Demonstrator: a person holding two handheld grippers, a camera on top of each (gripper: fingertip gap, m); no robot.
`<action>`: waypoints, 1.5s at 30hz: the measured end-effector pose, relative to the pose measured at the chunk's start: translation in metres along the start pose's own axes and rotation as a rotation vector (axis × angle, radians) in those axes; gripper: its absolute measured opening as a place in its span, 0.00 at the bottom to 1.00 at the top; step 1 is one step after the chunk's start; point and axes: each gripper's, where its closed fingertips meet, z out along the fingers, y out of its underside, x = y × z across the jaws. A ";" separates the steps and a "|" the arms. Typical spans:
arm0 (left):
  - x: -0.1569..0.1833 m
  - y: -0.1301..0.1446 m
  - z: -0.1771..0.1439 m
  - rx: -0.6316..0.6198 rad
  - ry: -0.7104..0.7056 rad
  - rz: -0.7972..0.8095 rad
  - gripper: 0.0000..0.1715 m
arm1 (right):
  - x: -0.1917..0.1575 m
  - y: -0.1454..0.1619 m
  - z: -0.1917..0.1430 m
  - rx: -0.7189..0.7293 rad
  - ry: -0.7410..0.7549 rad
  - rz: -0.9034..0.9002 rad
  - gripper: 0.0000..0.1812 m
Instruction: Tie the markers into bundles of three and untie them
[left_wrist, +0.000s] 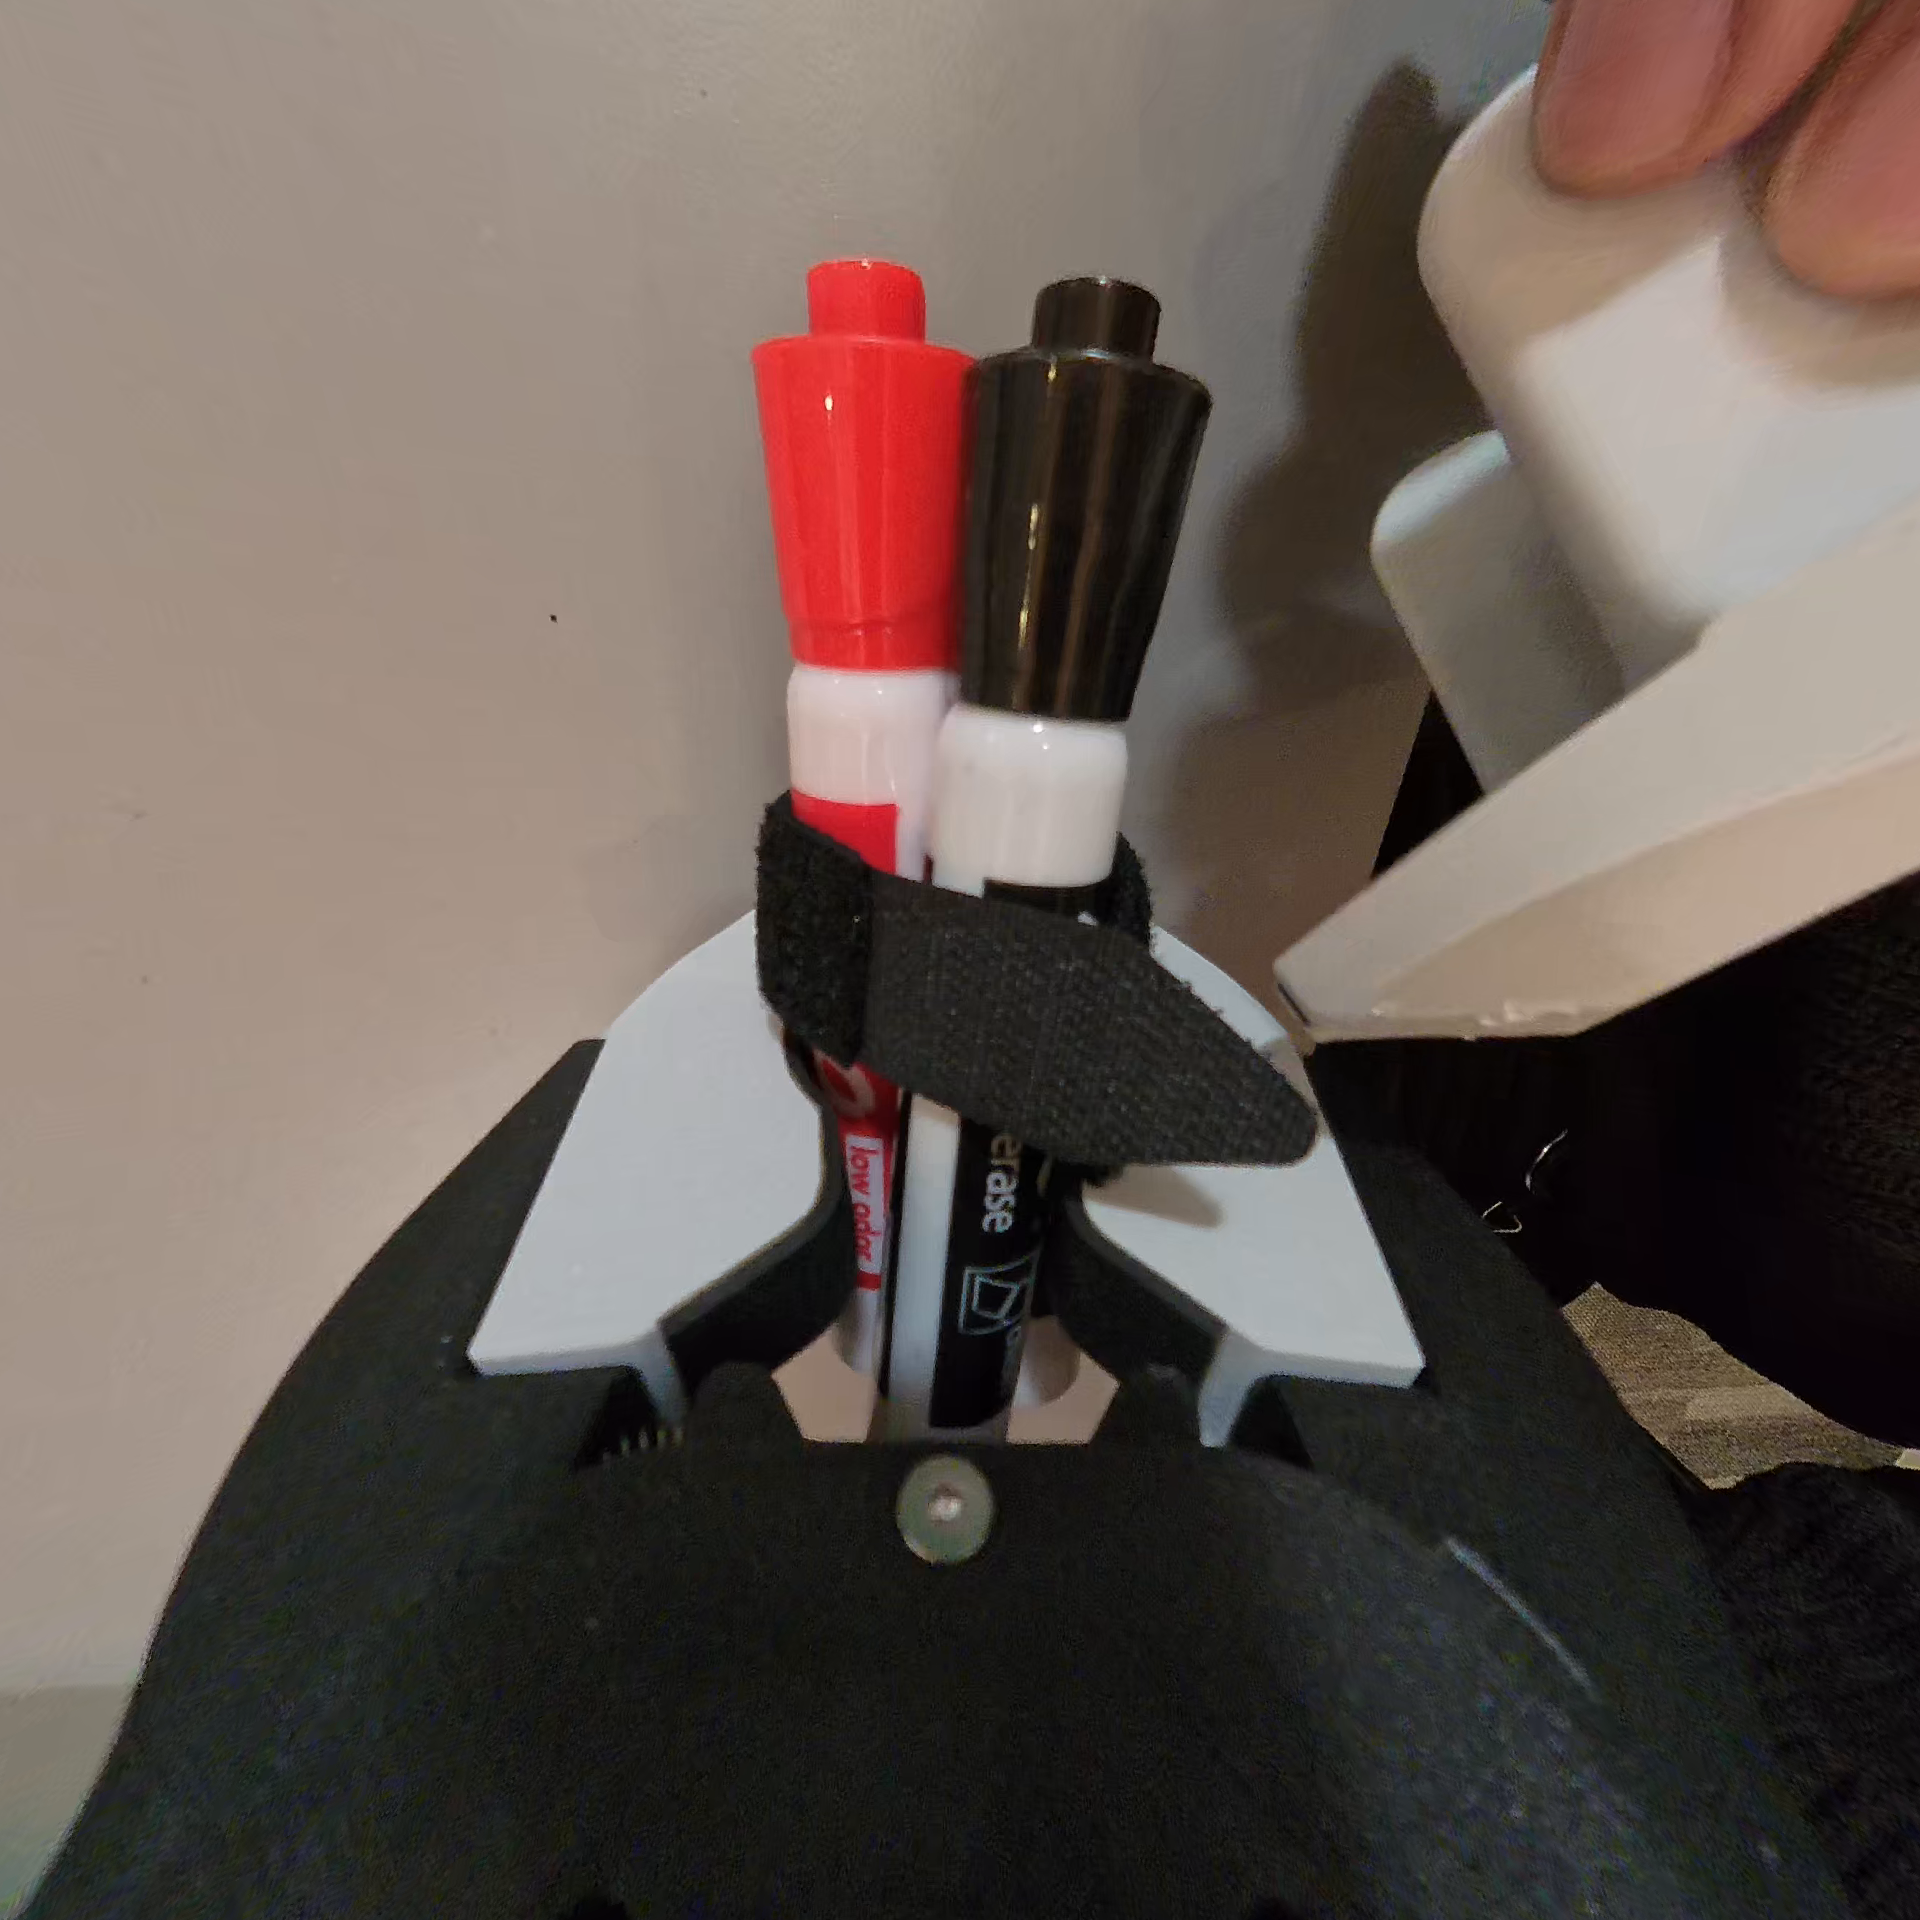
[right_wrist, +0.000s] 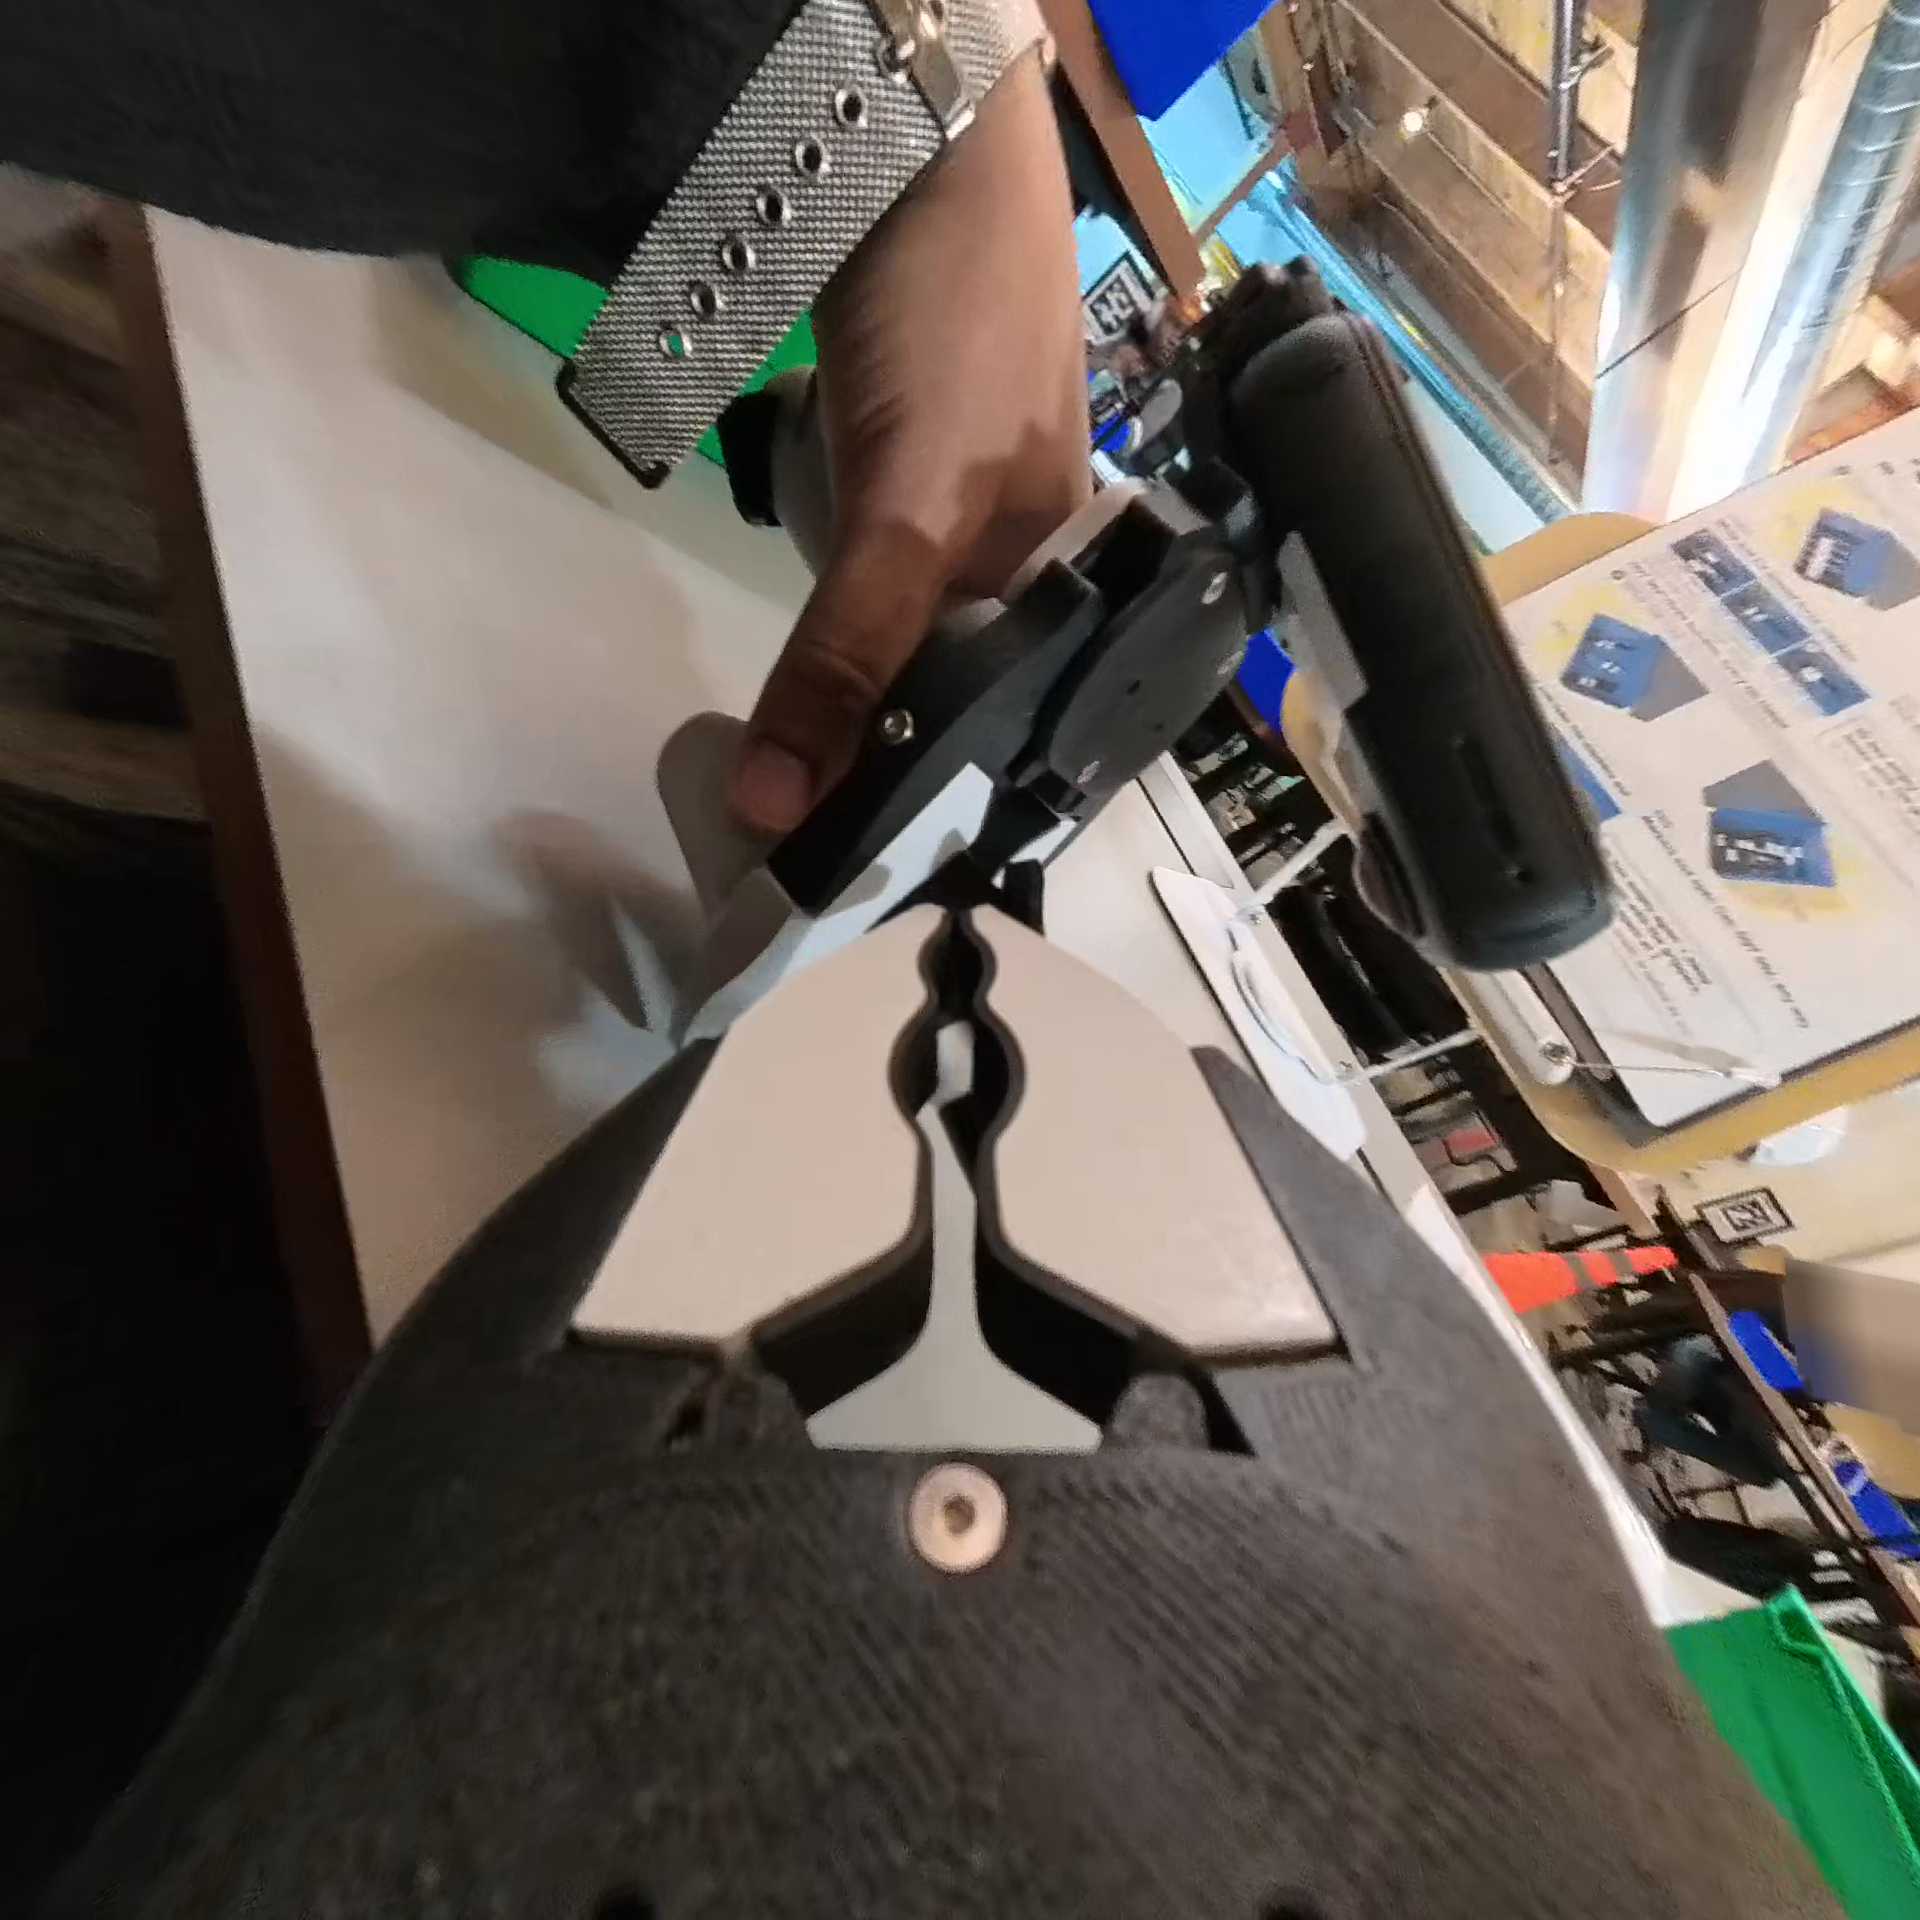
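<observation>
In the left wrist view my left gripper (left_wrist: 961, 1039) is shut on a bundle of markers that points away from the camera. A red-capped marker (left_wrist: 857, 488) and a black-capped marker (left_wrist: 1081, 530) show side by side. A black hook-and-loop strap (left_wrist: 997, 1018) is wrapped around them just above the fingertips, and its loose end sticks out to the right. My right gripper (left_wrist: 1299, 1003) comes in from the upper right, its tip just beside that loose end. In the right wrist view my right gripper (right_wrist: 961, 925) has its jaws closed, tips against the left gripper's black body (right_wrist: 935, 717). The markers are hidden there.
A hand (right_wrist: 914, 468) with a mesh watch band (right_wrist: 748, 260) holds the left gripper over a white table (right_wrist: 416, 623). A dark device (right_wrist: 1423, 675) is mounted on that gripper. A clipboard with a printed sheet (right_wrist: 1714, 810) stands to the right. Green cloth (right_wrist: 1818, 1745) lies at the lower right.
</observation>
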 end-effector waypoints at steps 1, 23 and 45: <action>0.000 0.000 0.000 -0.001 0.000 0.000 0.26 | 0.004 0.002 0.000 -0.010 0.023 0.008 0.00; 0.001 0.001 0.001 -0.018 -0.015 0.007 0.26 | 0.016 0.007 0.010 -0.047 -0.100 0.125 0.09; 0.002 0.000 0.000 0.003 0.007 -0.002 0.26 | 0.019 0.006 0.016 -0.107 -0.046 0.177 0.01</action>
